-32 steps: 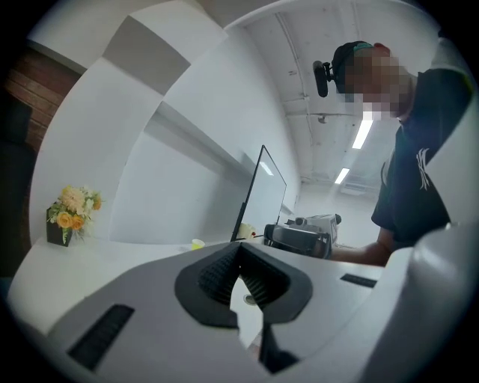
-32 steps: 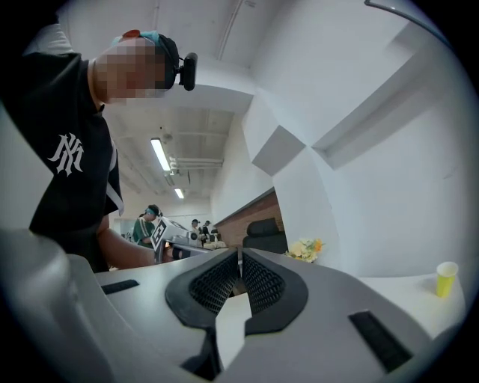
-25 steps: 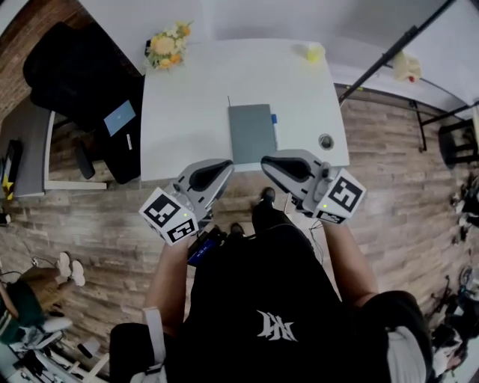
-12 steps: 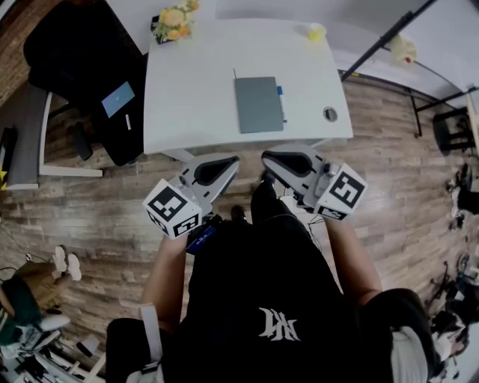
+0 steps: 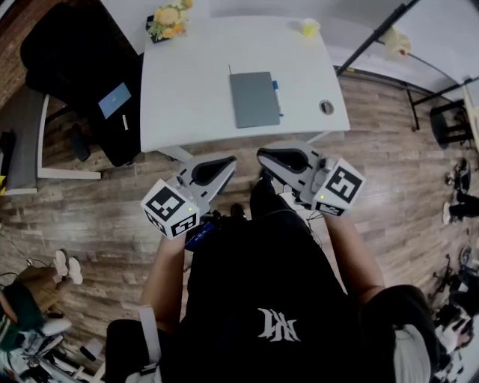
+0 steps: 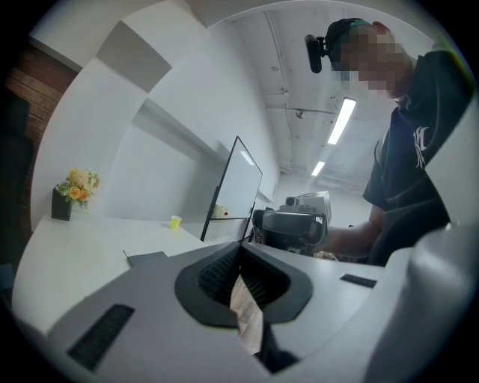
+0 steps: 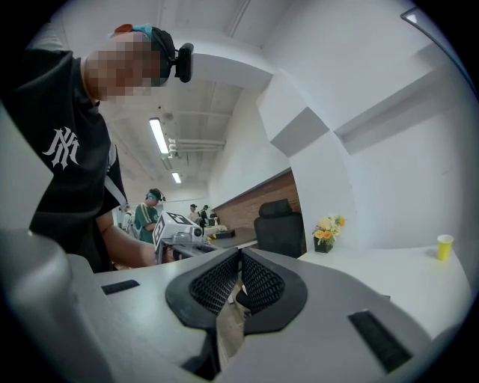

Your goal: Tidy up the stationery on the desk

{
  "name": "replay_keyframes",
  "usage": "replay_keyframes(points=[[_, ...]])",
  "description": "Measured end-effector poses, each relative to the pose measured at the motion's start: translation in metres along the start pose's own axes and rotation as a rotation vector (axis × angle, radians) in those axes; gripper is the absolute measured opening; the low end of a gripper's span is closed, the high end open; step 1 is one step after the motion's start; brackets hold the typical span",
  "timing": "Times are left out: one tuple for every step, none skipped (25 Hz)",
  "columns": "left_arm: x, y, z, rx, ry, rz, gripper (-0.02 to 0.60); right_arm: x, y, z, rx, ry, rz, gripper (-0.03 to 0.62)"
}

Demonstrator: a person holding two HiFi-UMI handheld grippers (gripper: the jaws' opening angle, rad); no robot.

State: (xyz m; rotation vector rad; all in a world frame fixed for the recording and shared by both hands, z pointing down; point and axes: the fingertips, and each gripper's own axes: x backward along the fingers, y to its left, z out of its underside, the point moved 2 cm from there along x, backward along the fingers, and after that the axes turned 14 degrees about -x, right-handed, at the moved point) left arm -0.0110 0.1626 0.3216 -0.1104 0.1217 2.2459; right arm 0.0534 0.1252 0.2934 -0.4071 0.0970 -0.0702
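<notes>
Stationery lies at the upper centre of the frame: a grey notebook (image 5: pixel 254 99) flat on the white desk (image 5: pixel 187 90), a blue pen (image 5: pixel 277 93) along its right edge. Lower down, off the desk, left hand-held gripper (image 5: pixel 221 163) and right hand-held gripper (image 5: pixel 269 155) are both pressed together, empty.

White desk (image 5: pixel 187 90): grey notebook (image 5: pixel 254 99) at centre, pen (image 5: pixel 278 93) along its right edge. Flowers (image 5: pixel 166 16) far left, yellow cup (image 5: pixel 307 28) far right, round cable port (image 5: pixel 326 107) near right.
</notes>
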Motion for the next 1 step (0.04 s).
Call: replay_keyframes(points=[[-0.0005,0.0004,-0.0004,0.0,0.001,0.0,0.003,0.0008,-0.0007,-0.0007,-0.002,0.002,0.0,0.043]])
